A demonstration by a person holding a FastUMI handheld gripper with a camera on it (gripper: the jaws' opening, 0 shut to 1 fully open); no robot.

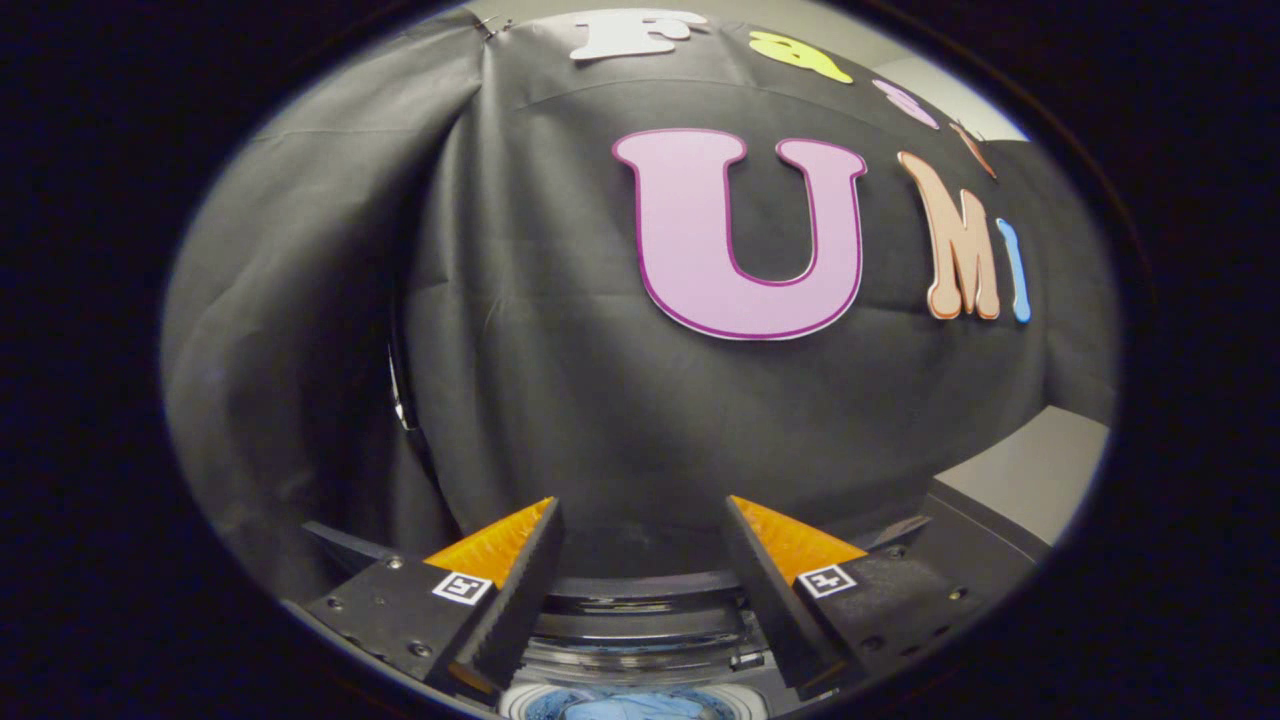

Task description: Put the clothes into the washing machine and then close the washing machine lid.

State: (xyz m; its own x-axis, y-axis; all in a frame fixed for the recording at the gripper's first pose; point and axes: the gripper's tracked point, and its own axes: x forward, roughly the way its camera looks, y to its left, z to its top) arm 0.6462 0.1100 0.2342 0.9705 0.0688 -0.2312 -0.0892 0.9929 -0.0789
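Two fingers: both ridged fingers (520, 590) of the claw (640, 515) show in the gripper view, each with a small square marker tag on its block
Claw state: spread wide, with nothing between the fingers and nothing touching either inner face
Claw aim: pointed at the black cloth booth wall (560, 350), which hangs in loose folds just beyond the fingertips
Washing machine: a top-loading washing machine with a round dark opening (640, 625) sits below and between the fingers; its curved glossy rim runs across the gap from one finger to the other
Clothes: a crumpled light blue cloth garment (635, 708) lies inside the drum, low between the finger bases; a small part of it shows, so its full shape cannot be told
Lid: a dark curved edge (335, 545) rises beside the left finger, behind the opening; whether it belongs to the raised lid cannot be told
Machine top: a flat dark grey panel (985, 560) lies just beyond the right finger
Background surface: a pale grey flat surface (1040, 475) sits past that panel, against the cloth wall
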